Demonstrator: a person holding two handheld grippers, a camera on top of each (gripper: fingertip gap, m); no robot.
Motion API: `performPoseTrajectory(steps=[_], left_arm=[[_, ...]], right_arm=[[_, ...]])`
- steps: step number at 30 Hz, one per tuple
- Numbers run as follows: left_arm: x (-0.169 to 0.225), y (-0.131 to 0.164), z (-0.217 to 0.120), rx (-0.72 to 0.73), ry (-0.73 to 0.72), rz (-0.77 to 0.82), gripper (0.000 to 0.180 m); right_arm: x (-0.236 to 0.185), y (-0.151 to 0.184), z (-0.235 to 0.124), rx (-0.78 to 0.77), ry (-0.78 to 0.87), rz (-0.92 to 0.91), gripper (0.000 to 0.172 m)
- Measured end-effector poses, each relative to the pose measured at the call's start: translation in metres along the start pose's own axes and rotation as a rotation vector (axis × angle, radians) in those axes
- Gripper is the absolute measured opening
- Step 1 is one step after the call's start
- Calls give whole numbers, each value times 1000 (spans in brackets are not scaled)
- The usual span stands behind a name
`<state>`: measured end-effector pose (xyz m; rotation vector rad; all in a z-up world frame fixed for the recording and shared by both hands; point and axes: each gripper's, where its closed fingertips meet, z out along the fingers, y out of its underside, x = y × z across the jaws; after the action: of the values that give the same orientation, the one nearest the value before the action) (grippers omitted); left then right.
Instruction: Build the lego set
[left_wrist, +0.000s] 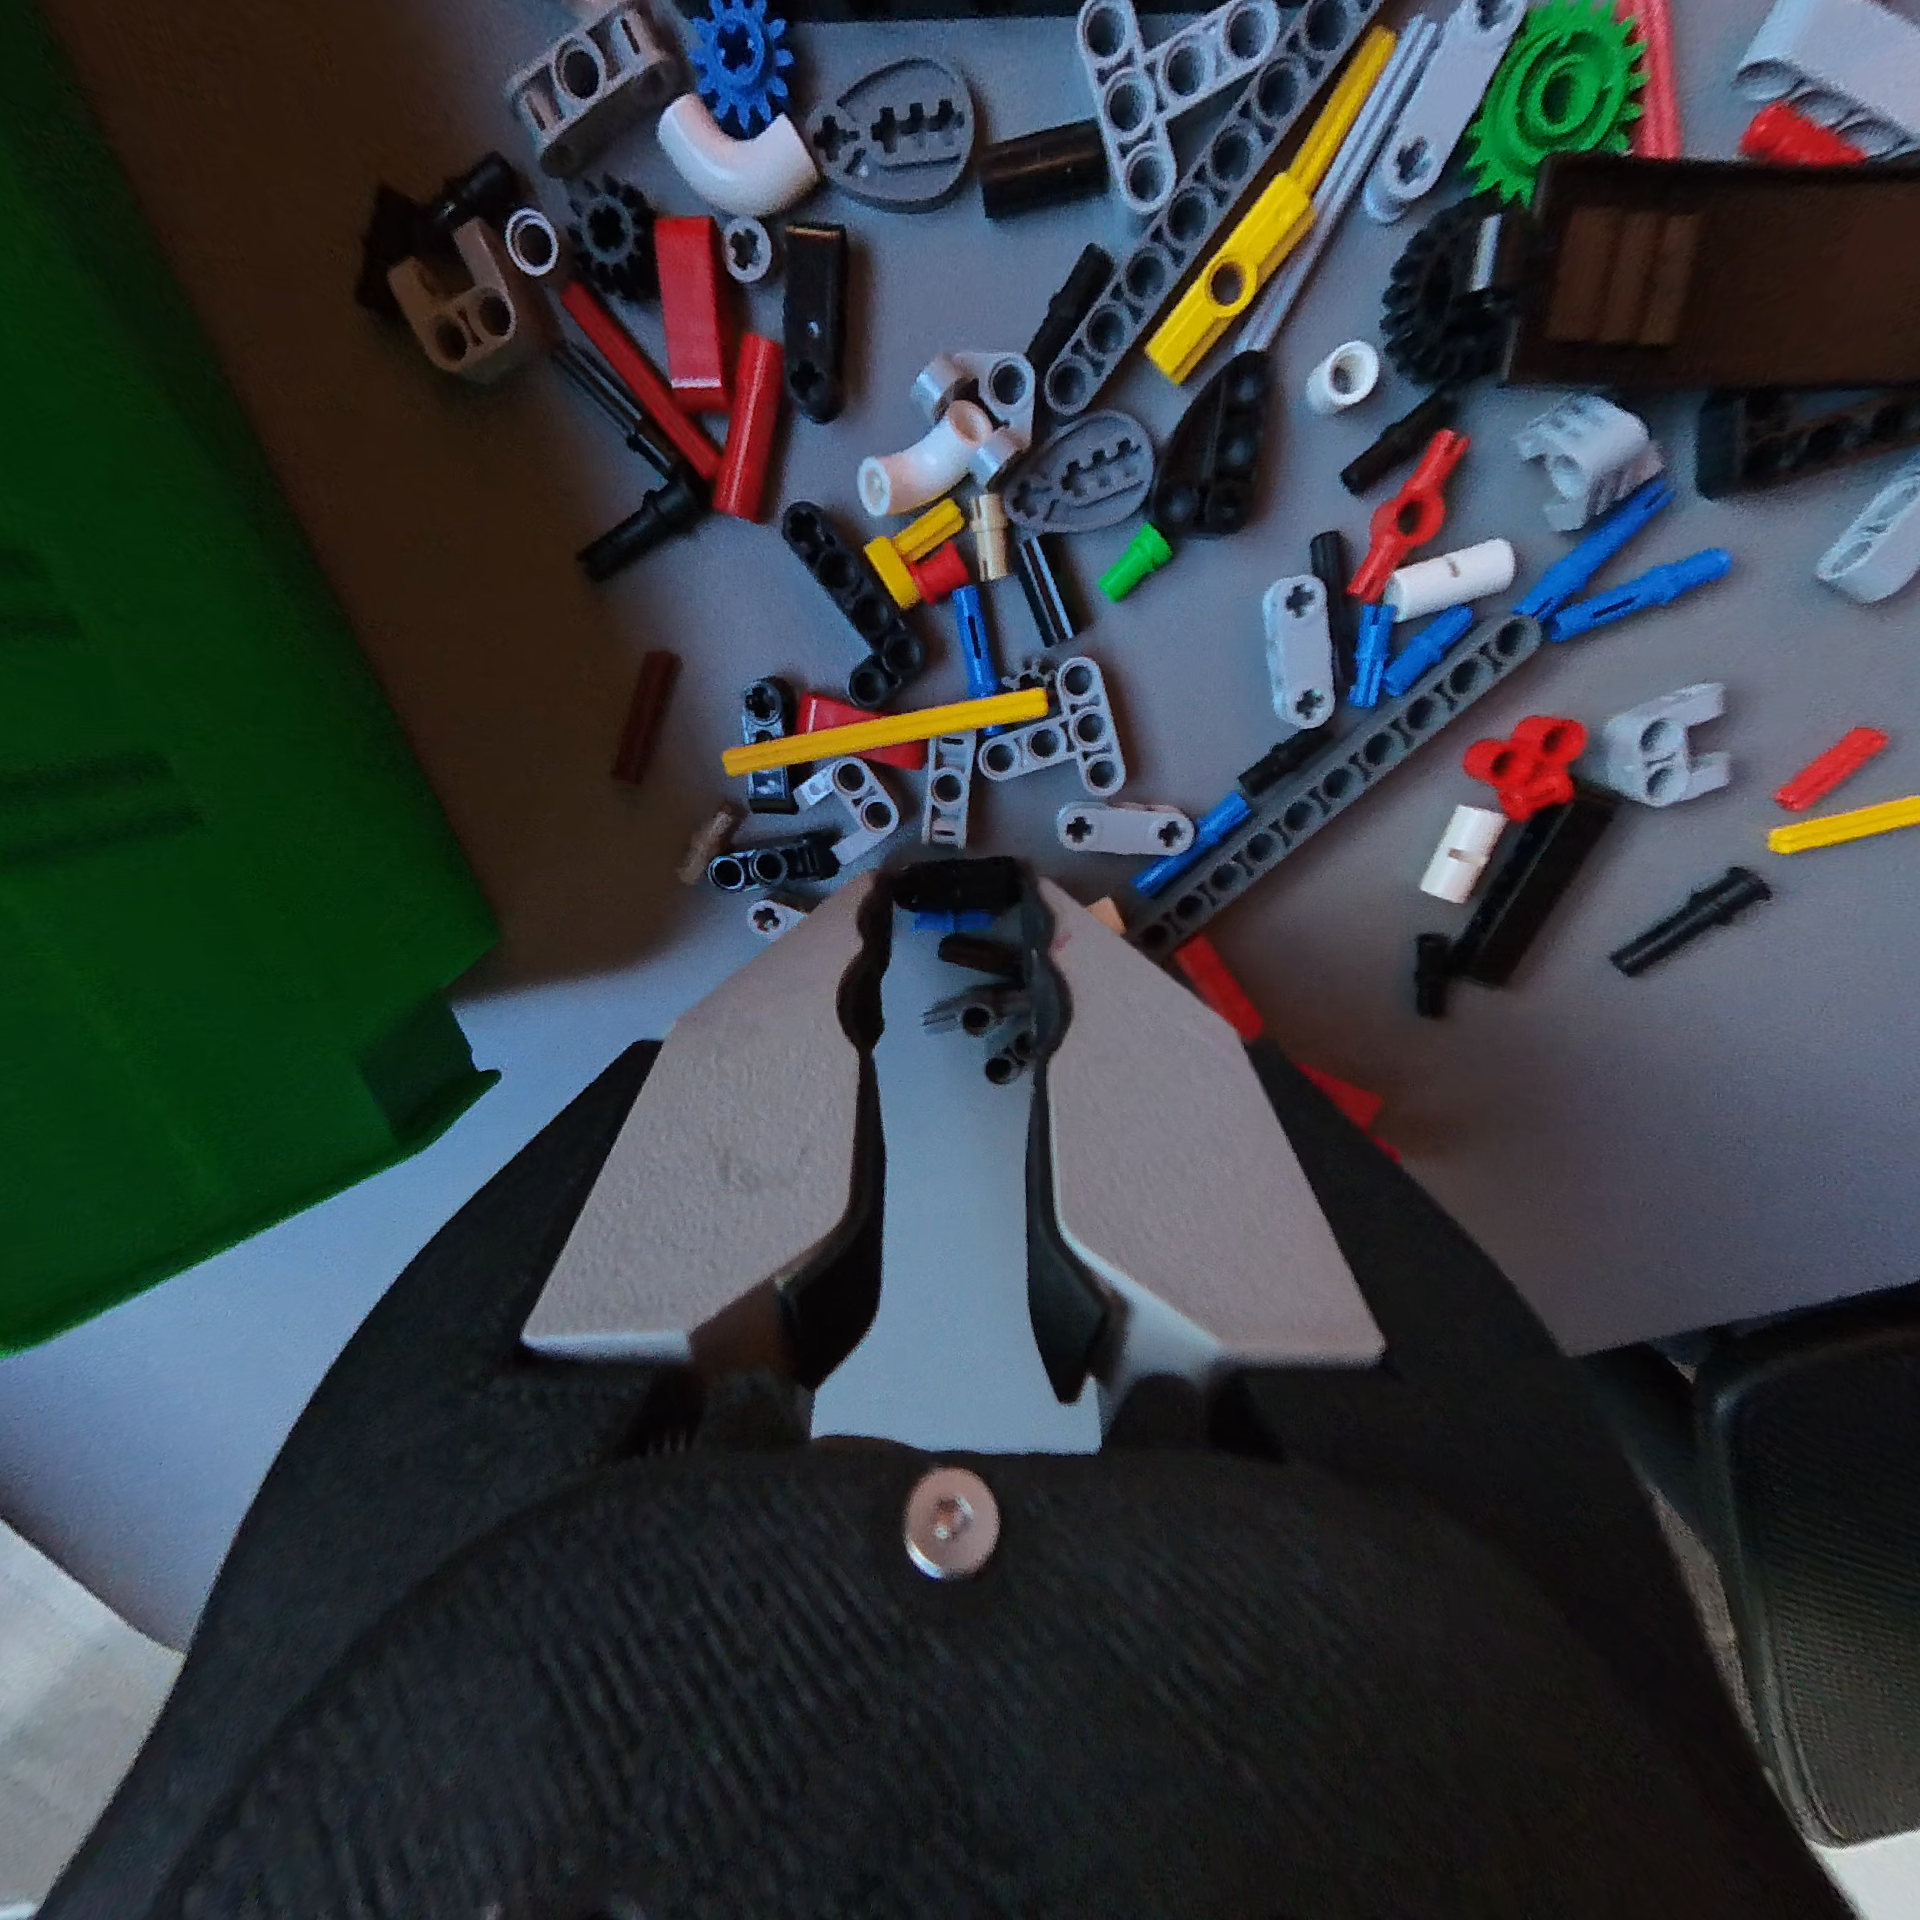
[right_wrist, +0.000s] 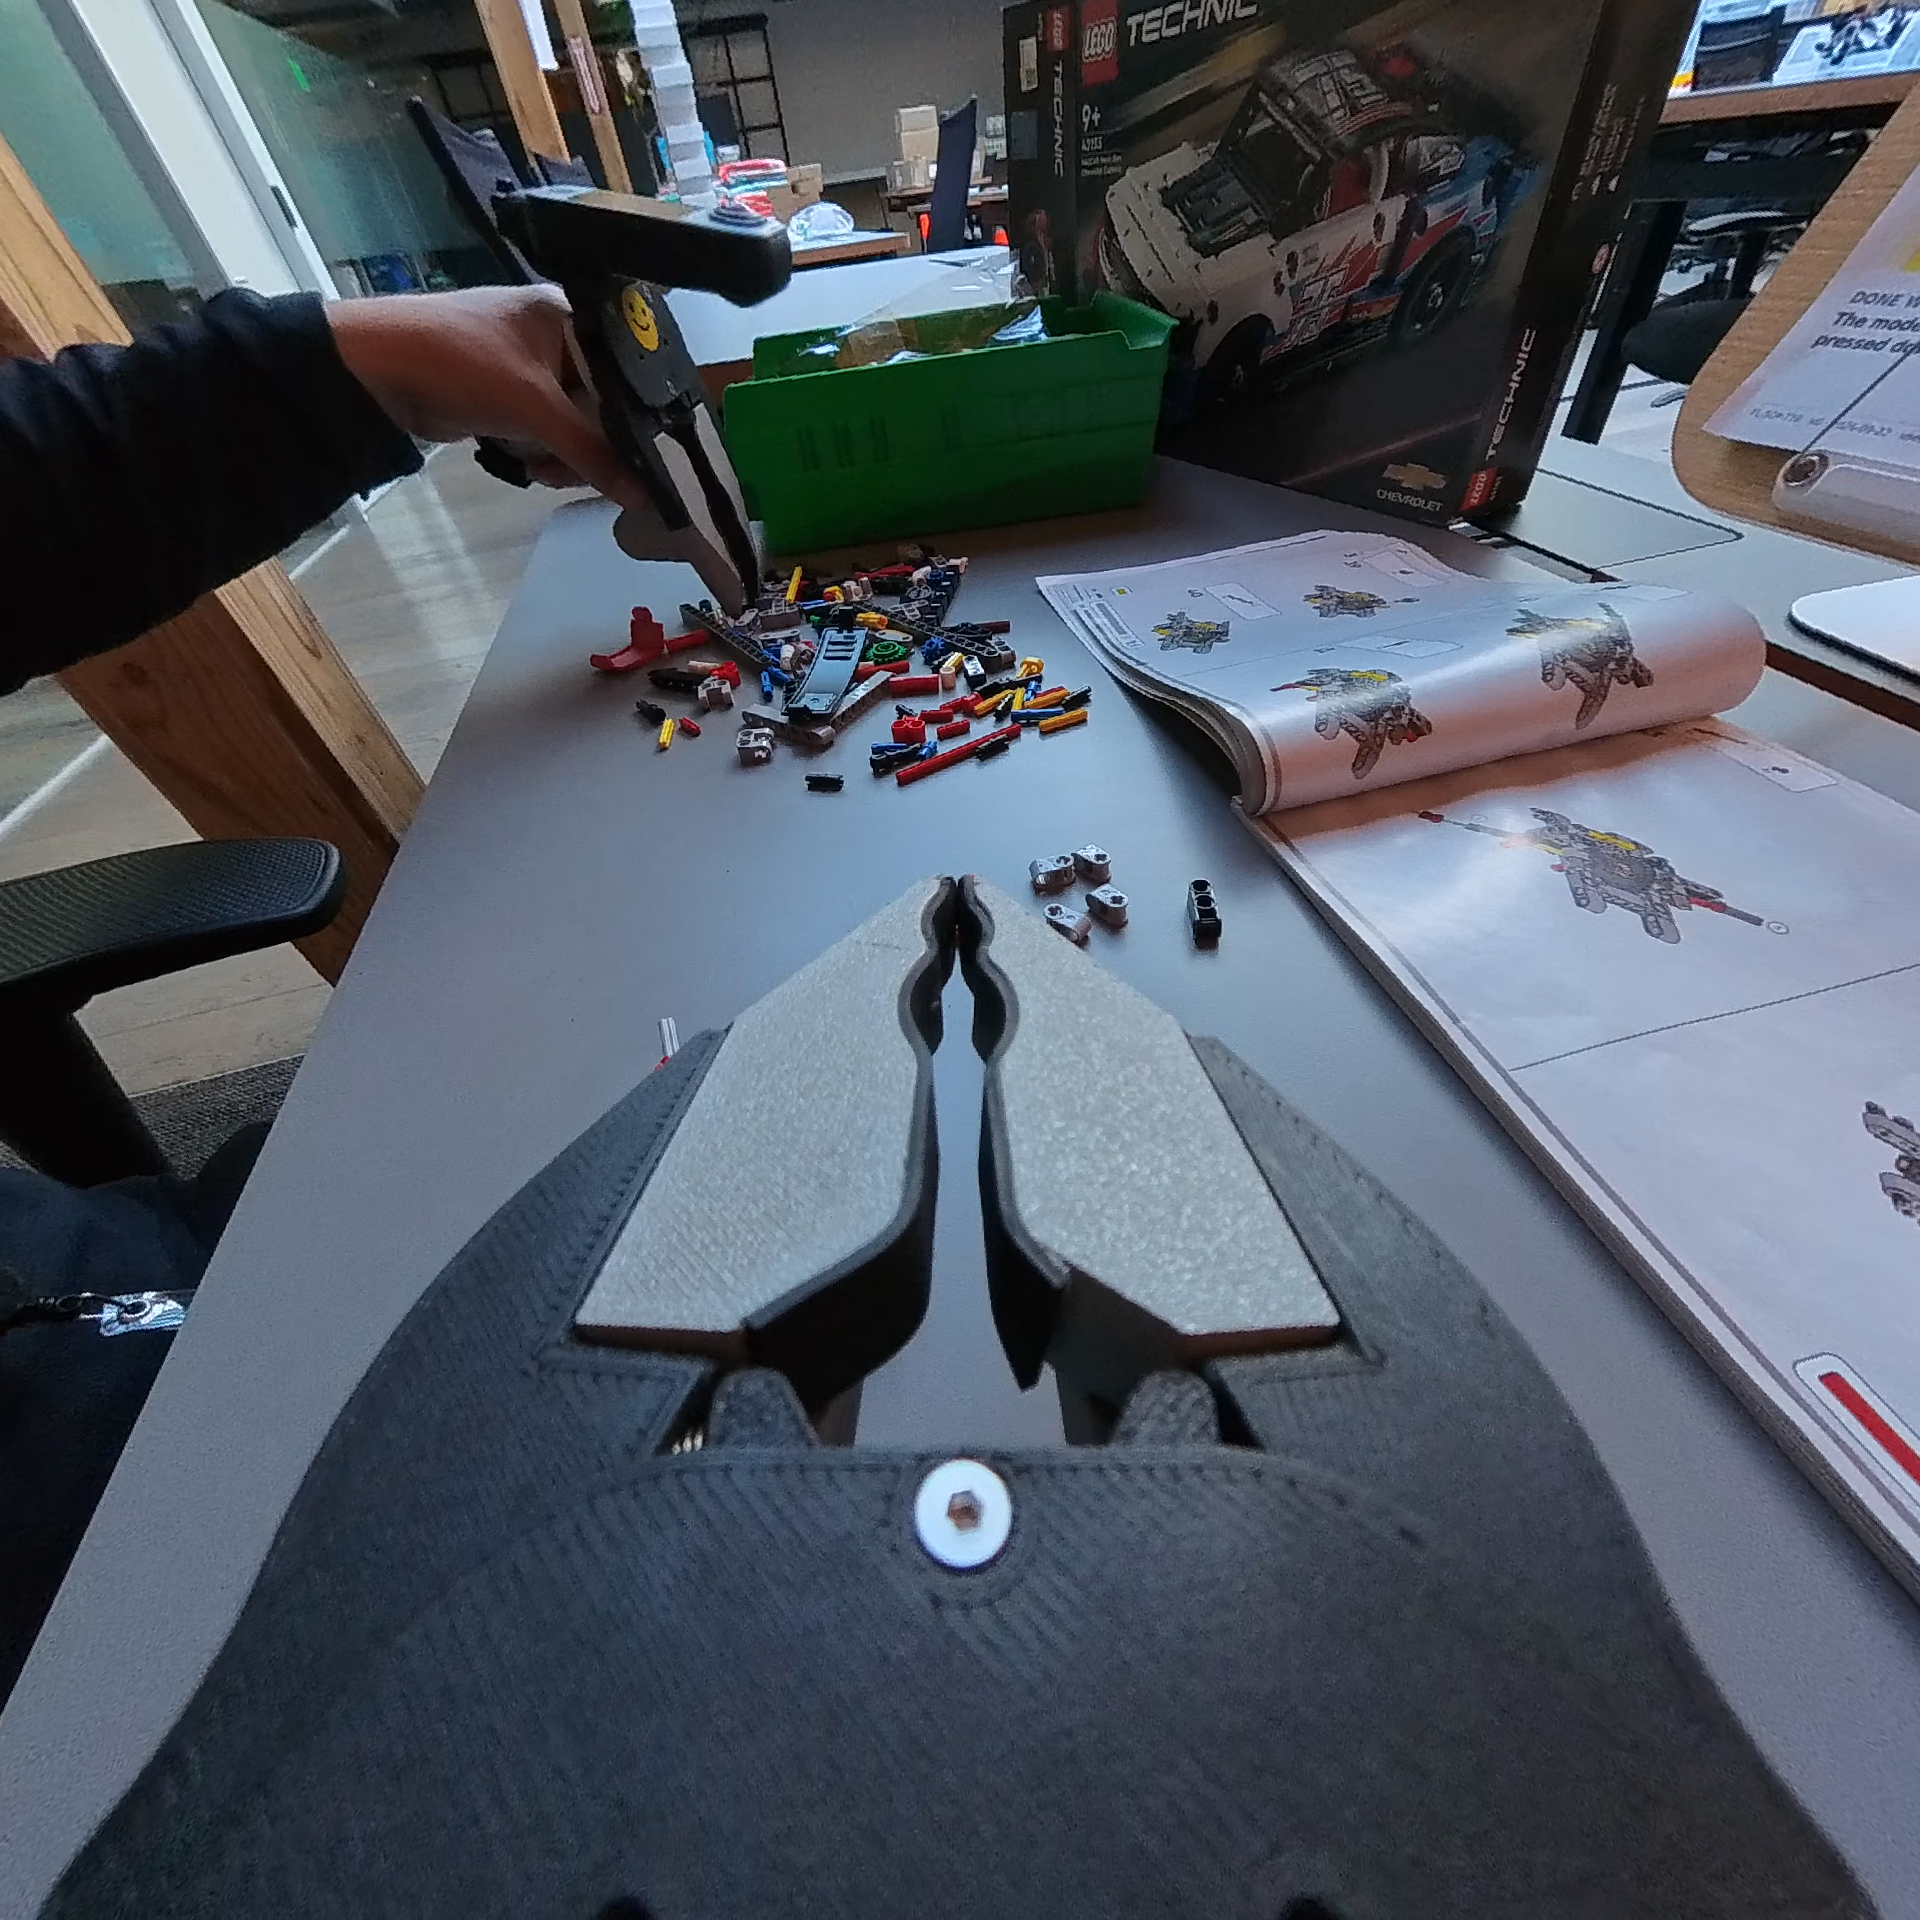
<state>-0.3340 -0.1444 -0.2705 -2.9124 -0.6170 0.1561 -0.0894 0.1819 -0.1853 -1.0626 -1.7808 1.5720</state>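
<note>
Black connector piece (left_wrist: 958, 881) gripped at left tool (left_wrist: 961, 883) tips; right tool (right_wrist: 957, 885) closed, nothing held.

A dark cardboard box (right_wrist: 1351, 260) with a race car pictured on it is standing at the back of the table (right_wrist: 623, 935), carrying brand logos, large lettering and an age mark on its front and side. An open instruction booklet (right_wrist: 1455, 665) is lying before it, showing small step numbers beside its diagrams. A white printed sheet (right_wrist: 1849, 343) is leaning on a wooden board (right_wrist: 1756, 436) at the right. A yellow smiley sticker (right_wrist: 641, 317) is riding on the left gripper (right_wrist: 740, 597). The loose parts are showing no lettering.
</note>
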Motion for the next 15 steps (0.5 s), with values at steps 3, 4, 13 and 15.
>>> performPoseTrajectory(steps=[3, 4, 13, 15], left_arm=[[0, -1, -1, 9, 3, -1, 22], [1, -2, -2, 12, 5, 2, 22], [18, -27, -40, 177, -55, 177, 22], [38, -44, -49, 223, -51, 255, 22]], right_arm=[[0, 0, 0, -1, -2, 0, 0], [0, 0, 0, 0, -1, -1, 0], [0, 1, 1, -4, -3, 3, 0], [0, 2, 2, -9, -8, 5, 0]])
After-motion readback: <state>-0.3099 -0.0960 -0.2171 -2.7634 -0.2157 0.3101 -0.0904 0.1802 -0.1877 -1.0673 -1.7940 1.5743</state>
